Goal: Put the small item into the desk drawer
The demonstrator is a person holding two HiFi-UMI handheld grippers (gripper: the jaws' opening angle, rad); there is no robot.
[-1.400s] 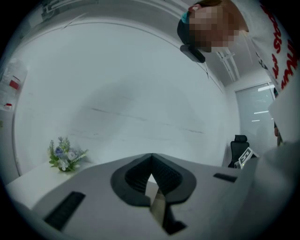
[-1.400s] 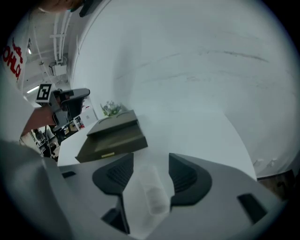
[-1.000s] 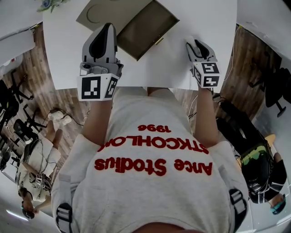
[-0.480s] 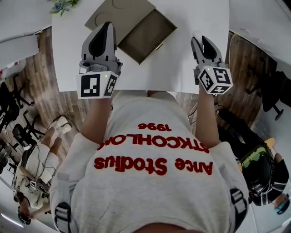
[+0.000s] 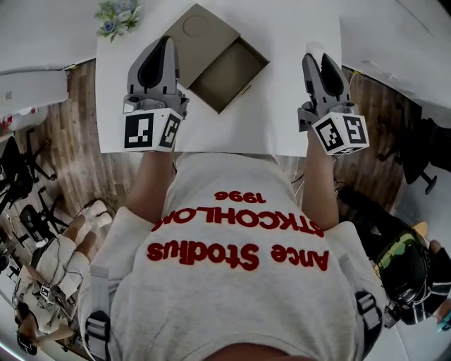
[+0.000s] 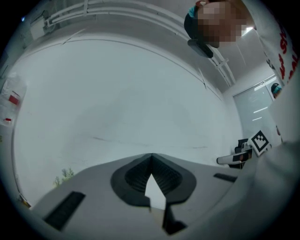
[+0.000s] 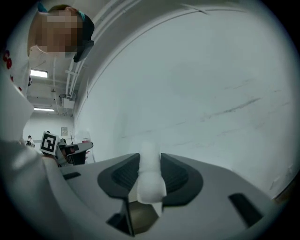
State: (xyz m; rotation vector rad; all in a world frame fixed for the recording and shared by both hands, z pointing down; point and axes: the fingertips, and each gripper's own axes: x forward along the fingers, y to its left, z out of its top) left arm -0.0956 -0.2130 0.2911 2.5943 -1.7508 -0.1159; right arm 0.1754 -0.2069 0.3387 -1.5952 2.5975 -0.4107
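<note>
Head view: drawer (image 5: 230,72) is pulled open out of its box (image 5: 199,32) on the table (image 5: 275,116). The cavity looks bare, so the item isn't in yet. Left gripper (image 5: 166,42) is just left of the box, right gripper (image 5: 317,58) well apart on the drawer's right, both with tips pointing away from the person. My read: drawer is open to receive, right is the carrier, left is idle and parked clear of the path. The item barely reads here, white on white at the right tips. Flowers (image 5: 118,15) are at the far-left table corner, out of the way

Left gripper view: jaws closed tip to tip, nothing between them, only the diamond gap behind the tips. A pale blank surface fills the frame, can't tell table or wall. No drawer in shot

Right gripper view: jaws narrow, pinching the item (image 7: 149,180), a small white piece standing up between the pads. Held near the tips, probably so it drops clean once over the drawer. Its lower end is cut off by the gripper body and I can't tell what it is. Drawer not visible here either
</note>
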